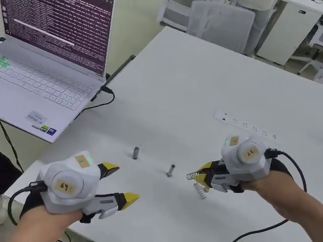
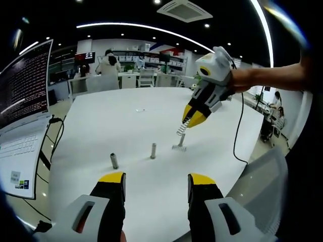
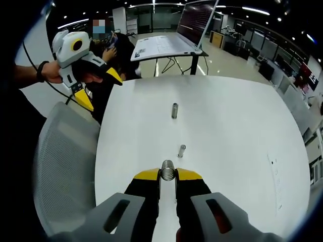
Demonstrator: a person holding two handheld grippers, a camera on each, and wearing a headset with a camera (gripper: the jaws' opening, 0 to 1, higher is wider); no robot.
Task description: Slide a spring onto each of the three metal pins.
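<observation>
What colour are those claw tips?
Yellow; the left claw shows it best, left gripper view.

The table (image 1: 192, 96) looks smooth matt white, the pins (image 1: 136, 153) dull metal (the spring (image 3: 167, 170), shiny wire).

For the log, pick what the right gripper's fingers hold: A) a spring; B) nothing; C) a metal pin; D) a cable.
A: the right gripper is shut on a spring, its coils showing between the yellow-tipped fingers.
</observation>
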